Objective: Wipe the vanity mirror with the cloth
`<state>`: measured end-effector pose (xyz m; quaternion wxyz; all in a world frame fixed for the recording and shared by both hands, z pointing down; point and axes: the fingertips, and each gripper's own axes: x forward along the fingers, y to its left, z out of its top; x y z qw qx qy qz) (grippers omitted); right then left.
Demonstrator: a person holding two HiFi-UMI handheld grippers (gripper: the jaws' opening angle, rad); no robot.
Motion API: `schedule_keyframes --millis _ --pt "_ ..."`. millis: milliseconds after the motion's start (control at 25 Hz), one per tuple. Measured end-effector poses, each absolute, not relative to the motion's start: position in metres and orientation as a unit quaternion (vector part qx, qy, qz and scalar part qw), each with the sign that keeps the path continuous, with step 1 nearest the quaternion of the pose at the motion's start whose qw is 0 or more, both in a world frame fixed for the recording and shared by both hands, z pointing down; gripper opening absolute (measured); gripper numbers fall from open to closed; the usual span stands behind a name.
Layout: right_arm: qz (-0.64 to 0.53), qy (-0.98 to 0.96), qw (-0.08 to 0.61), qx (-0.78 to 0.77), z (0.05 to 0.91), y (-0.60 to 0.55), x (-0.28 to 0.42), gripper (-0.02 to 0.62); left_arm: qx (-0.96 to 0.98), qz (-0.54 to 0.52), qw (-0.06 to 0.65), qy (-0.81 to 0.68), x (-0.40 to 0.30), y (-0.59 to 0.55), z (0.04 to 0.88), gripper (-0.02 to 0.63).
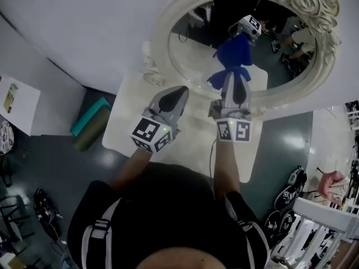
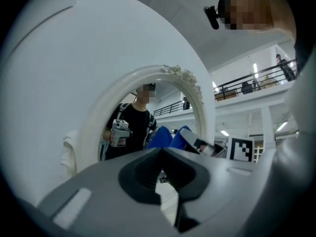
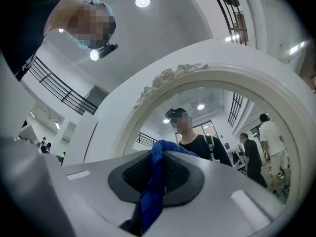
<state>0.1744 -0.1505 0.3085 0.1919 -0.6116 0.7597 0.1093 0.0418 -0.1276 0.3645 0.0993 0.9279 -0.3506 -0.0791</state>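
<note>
Right tongs (image 1: 234, 82) pinch the soft, limp blue cloth (image 1: 225, 66) by a bunched fold at the fragile vanity mirror (image 1: 193, 49); left tongs (image 1: 178, 93) closed, empty.

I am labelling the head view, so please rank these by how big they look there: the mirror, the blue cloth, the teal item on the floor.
1. The mirror, clearly largest.
2 and 3. The blue cloth and the teal item look about alike. The floor lies farther away, so I do not rank them.
</note>
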Motion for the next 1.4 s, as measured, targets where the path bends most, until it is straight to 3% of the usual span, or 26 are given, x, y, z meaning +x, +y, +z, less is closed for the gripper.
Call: schedule_keyframes --millis 120,600,1400 --pt "0.114 0.733 0.192 -0.642 0.310 -0.134 0.216 0.037 0.941 -0.073 0.092 -0.318 0.082 -0.126 0.360 0.006" --pt "0.111 0.661 0.187 -0.719 0.325 -0.154 0.276 0.037 0.963 -0.078 0.081 -0.243 0.124 -0.170 0.355 0.006" --pt "0.093 0.667 0.232 -0.702 0.307 -0.218 0.306 0.037 0.955 -0.052 0.092 -0.276 0.138 -0.229 0.357 0.006"
